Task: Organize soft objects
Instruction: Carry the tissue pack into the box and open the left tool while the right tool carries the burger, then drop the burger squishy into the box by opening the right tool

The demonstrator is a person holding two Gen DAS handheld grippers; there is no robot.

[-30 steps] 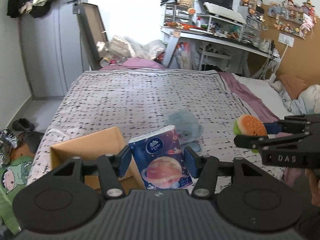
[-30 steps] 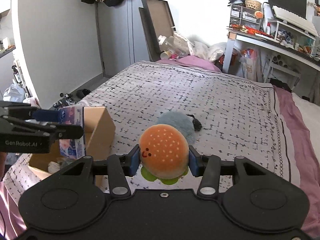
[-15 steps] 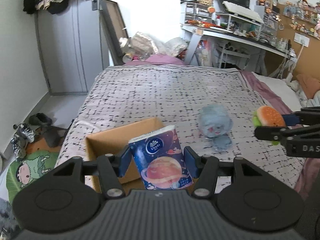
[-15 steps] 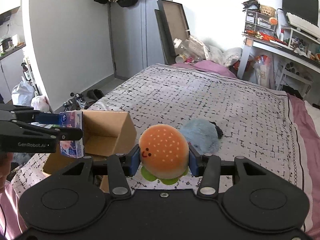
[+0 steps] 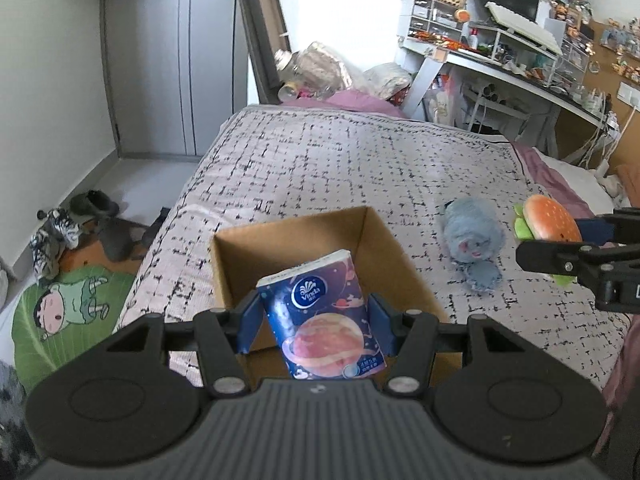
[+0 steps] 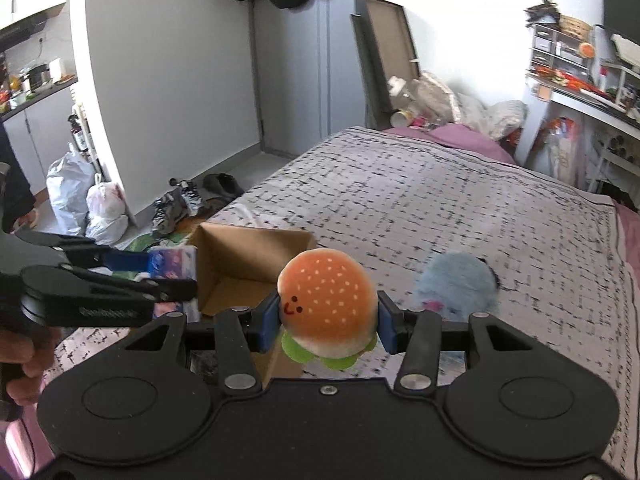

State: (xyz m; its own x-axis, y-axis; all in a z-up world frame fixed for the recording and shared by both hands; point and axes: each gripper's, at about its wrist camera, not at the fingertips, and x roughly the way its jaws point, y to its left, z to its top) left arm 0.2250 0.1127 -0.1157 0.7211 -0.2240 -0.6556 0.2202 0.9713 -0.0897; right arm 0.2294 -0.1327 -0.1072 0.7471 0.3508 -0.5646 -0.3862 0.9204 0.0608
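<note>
My left gripper (image 5: 316, 322) is shut on a blue tissue pack (image 5: 322, 316) with a planet print, held above the open cardboard box (image 5: 372, 232) on the bed. My right gripper (image 6: 327, 320) is shut on a hamburger plush (image 6: 327, 300), held just right of the box (image 6: 240, 256). The plush also shows in the left wrist view (image 5: 548, 224). A blue fluffy plush (image 5: 474, 236) lies on the bedspread right of the box; it also shows in the right wrist view (image 6: 456, 284). The left gripper and its tissue pack (image 6: 172, 262) show in the right wrist view at the left.
The box stands near the bed's (image 5: 360, 160) left front edge. Shoes (image 5: 92, 208) and a cartoon mat (image 5: 60, 312) lie on the floor to the left. A cluttered desk (image 5: 500, 64) stands beyond the bed at the right. White bags (image 6: 100, 208) sit by the wall.
Both grippers have swung left toward the box. The tissue pack is now above the box opening, and the hamburger plush has come nearer to the box.
</note>
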